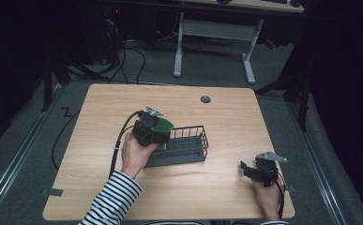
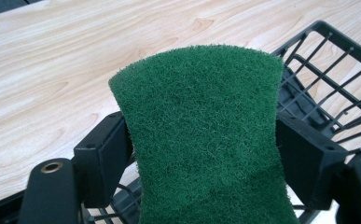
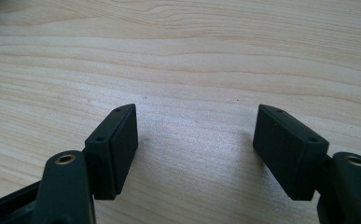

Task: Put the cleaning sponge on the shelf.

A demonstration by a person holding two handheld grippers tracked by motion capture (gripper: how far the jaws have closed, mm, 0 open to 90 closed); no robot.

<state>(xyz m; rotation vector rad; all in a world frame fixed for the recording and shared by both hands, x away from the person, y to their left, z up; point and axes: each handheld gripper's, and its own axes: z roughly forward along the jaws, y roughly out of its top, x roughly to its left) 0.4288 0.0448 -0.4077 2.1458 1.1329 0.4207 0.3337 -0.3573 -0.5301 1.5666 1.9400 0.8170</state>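
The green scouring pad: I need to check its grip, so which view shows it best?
The left gripper view: the green scouring pad is close up, pinched between the left tongs. The high view gives a small green patch above the wire basket.

The left claw (image 2: 201, 154) clamps a green, fuzzy scouring pad (image 2: 201, 126) between its two black jaws, one pressed to each side edge, so the pad bows and stands up between them. Behind and to the right sits a black wire basket (image 2: 329, 70), partly under the claw. Beyond lies the pale wood-grain desk (image 2: 66, 60).
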